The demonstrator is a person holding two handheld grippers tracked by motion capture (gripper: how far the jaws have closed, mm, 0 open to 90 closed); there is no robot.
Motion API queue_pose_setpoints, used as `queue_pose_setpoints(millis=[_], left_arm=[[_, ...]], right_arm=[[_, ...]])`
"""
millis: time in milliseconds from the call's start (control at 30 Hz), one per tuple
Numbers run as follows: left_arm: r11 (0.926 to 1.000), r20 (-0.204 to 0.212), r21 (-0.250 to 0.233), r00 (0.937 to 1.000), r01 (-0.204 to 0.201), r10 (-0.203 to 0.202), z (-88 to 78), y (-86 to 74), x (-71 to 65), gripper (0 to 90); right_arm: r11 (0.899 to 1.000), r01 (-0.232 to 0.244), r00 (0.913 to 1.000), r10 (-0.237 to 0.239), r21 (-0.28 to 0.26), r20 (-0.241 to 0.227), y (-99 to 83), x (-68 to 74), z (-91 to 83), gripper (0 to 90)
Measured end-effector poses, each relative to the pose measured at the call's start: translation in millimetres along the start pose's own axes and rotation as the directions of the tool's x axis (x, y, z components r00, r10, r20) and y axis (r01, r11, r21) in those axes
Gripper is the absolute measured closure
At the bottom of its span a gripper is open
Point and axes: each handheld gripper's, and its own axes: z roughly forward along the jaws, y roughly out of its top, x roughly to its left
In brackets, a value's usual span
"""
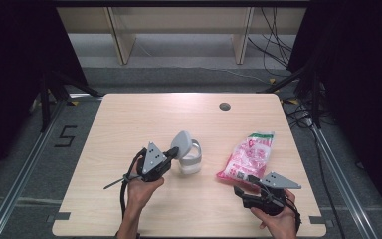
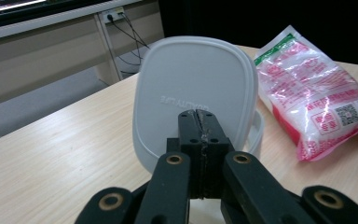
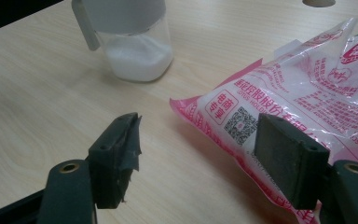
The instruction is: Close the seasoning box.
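bare tabletop [image 1: 129, 124] beyond lid [image 1: 181, 144], bag [image 1: 248, 157]

Your high view looks down the table [image 1: 129, 119] from the near edge. Both gripper views sit low and close, sharing the pink bag [image 2: 317, 102] and container [image 3: 135, 51].

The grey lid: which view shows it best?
Left gripper view: the grey lid faces the camera, its edge pinched by the left tool. High view shows it small and tilted; right gripper view, just its rim over the container.
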Motion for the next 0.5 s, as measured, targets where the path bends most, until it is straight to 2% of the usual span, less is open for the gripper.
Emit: queue_pose_setpoints(millis=[33,67,100,333,367,400,467,500], left_arm=[[1.0,0.0,-0.001,1.0,0.004,-0.004,0.3,-0.1,-0.4,89.5],[1.0,-0.002,-0.002,1.0,0.006,-0.006,0.2,-0.2,-0.1,89.5],[1.0,-0.002,-0.001,1.0,0.004,-0.004,-0.1,-0.2,0.2,89.5],[0.9999,-0.002,-0.01,0.9999,0.014,-0.014,-3.3,0.2,1.6,89.0],[0.9999,-0.002,-0.01,0.9999,0.013,-0.013,-3.9,-0.2,1.9,88.9],[0.9998,-0.003,-0.01,0.9998,0.018,-0.018,-4.6,-0.5,2.0,88.9],[0.9997,0.002,-0.013,0.9998,0.022,-0.022,-5.5,-1.0,2.2,88.3],[0.9996,0.004,-0.028,1.0,0.004,-0.004,-5.2,-0.8,3.8,87.3]], right_arm=[[0.999,-0.042,0.9991,0.042,-0.011,-0.003,-0.7,3.4,0.0,31.8],[1.0,-0.005,0.9999,0.006,-0.016,0.011,-0.5,0.8,1.0,31.8],[1.0,0.005,0.9998,-0.005,-0.001,0.018,0.0,-0.1,0.1,31.8],[1.0,0.016,0.9998,-0.016,-0.004,0.013,0.0,-0.3,-0.6,31.9],[1.0,-0.002,1.0,0.002,0.001,-0.004,-0.2,0.8,0.0,31.9],[1.0,0.016,0.9998,-0.016,-0.006,0.013,0.0,-0.2,-0.7,31.9],[1.0,0.009,0.9997,-0.009,0.005,0.024,0.0,0.2,0.3,31.9],[1.0,0.011,0.9997,-0.011,0.003,0.023,-0.1,0.1,0.3,31.9]])
